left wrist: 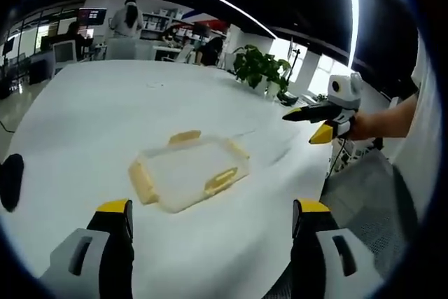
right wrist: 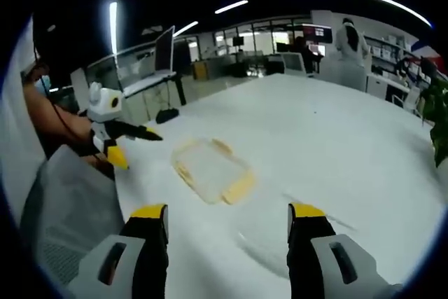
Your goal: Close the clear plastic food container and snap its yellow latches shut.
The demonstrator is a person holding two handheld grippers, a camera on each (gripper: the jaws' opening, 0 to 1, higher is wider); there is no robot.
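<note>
At the bottom of the left gripper view the left gripper rises with its two yellow-tipped black jaws spread wide apart, nothing between them, hanging over the near edge of a large white table. Just beyond the jaws, a little left of the frame's centre, the clear plastic food container lies flat on the table with its lid resting on it; its yellow latches show at the near left corner, the near right side and the far edge, and whether any of them is snapped down cannot be told. Further back, at the right middle of that frame, the right gripper is held in a person's hand above the table's right edge, well apart from the container, its jaws apart and empty. Behind it a green potted plant stands in the upper middle, and at the upper left there are desks, screens and people. In the right gripper view the right gripper's own jaws stand spread at the bottom of the frame, empty, over the white table. The container lies beyond them, left of centre, flat on the table, with a yellow latch on its near right side. At the left middle of the frame the left gripper is held clear of the container, jaws parted. Far across the table, at the upper right, a person stands among desks and monitors.
</note>
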